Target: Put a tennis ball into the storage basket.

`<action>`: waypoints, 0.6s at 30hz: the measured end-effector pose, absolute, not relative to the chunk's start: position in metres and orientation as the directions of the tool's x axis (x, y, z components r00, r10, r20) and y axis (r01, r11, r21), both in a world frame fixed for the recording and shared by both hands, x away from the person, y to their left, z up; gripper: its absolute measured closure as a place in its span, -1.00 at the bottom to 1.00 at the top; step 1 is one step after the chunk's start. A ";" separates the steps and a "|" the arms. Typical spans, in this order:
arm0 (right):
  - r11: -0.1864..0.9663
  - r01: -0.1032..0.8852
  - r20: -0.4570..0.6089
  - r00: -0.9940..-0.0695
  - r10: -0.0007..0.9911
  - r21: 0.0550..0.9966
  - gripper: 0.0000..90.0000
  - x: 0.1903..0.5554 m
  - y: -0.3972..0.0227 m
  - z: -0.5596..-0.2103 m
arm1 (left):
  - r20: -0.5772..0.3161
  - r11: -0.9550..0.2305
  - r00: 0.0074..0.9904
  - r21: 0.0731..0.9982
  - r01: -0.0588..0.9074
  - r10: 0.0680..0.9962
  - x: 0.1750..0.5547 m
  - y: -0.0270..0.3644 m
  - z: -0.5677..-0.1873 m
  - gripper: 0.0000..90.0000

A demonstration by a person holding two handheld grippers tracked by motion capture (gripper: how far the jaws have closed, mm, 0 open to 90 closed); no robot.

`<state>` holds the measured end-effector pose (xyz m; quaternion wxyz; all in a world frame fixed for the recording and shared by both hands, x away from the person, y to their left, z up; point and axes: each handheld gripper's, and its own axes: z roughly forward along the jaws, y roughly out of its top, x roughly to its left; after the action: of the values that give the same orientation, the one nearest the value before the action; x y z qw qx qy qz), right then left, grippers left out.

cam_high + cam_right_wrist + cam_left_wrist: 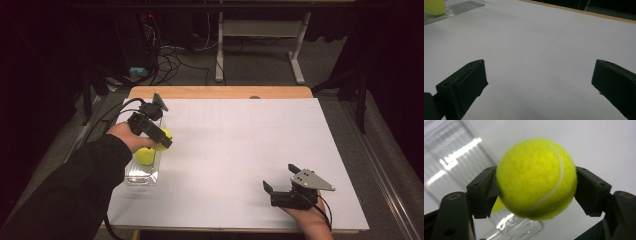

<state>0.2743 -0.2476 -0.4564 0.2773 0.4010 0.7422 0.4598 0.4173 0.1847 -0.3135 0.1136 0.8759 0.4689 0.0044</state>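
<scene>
My left gripper (161, 137) is clamped on a tennis ball (536, 178) right above the clear tray (142, 176), whose long axis runs away from me, second ball (145, 156) inside; my right gripper (539, 82) gapes empty, well apart from the tray.

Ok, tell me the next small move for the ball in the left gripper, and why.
Probably lower it into the free end of the clear tray and open. The left gripper is clamped on a tennis ball, held above the tray, where another ball already lies. The right gripper is open, over the white sheet.
</scene>
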 end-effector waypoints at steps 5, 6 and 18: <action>0.255 0.349 -0.041 -0.519 0.854 0.902 -1.00 0.272 -0.256 -0.457 | -0.080 -0.479 0.499 0.187 0.858 0.863 0.433 0.210 -0.311 -0.41; 0.254 0.349 -0.040 -0.517 0.855 0.902 -1.00 0.272 -0.258 -0.458 | -0.074 -0.465 0.484 0.186 0.866 0.872 0.436 0.215 -0.312 -0.41; 0.249 0.356 -0.033 -0.515 0.857 0.900 -1.00 0.270 -0.264 -0.458 | -0.041 -0.380 0.389 0.143 0.914 0.920 0.471 0.231 -0.341 -0.42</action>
<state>0.2702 -0.2641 -0.4585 0.2742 0.4091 0.7412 0.4561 0.4706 0.2307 -0.3411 0.0710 0.8303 0.5523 0.0227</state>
